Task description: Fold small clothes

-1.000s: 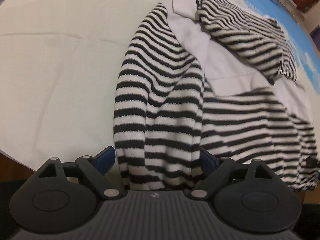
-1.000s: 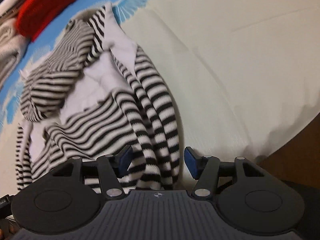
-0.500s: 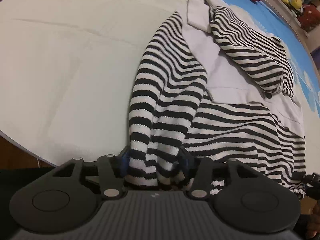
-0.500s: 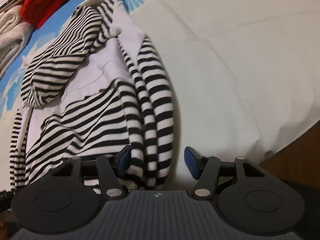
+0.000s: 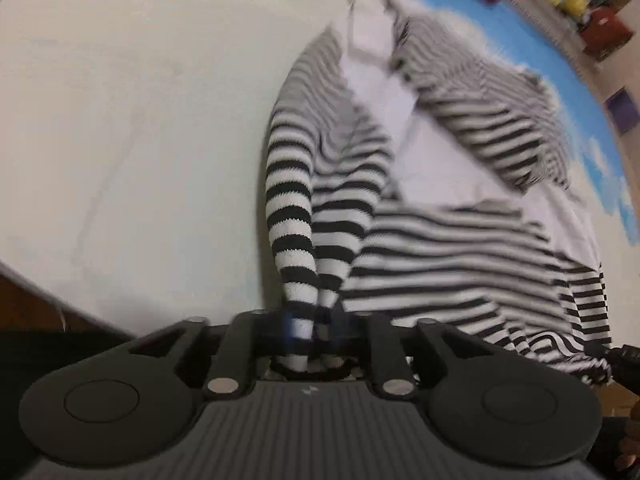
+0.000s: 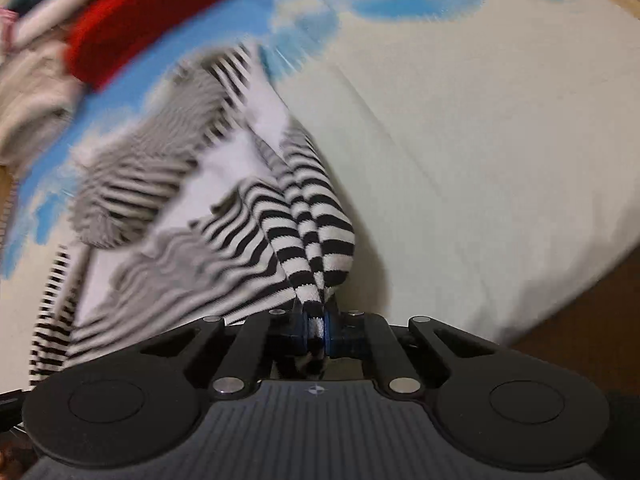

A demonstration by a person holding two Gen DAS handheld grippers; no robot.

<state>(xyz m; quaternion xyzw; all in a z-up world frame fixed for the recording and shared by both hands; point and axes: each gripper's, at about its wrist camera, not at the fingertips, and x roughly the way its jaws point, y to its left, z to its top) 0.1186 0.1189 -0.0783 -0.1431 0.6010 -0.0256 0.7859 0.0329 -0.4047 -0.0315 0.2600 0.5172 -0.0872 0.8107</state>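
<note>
Sweater [image 5: 420,240] on bed sheet [image 5: 140,140], folded clothes [image 6: 140,24] behind.

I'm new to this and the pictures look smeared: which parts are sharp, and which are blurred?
Left wrist view: the black-and-white striped knit garment smears toward the top, sharp only near the left tool, which pinches it. Right wrist view: the red knitted cloth and blue-patterned cream bedsheet streak; the stripes at the right tool stay crisp. Both bend straight edges.

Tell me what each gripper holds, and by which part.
Both grip the striped sweater: left gripper bunches its near edge, right gripper pinches its near edge too.
</note>
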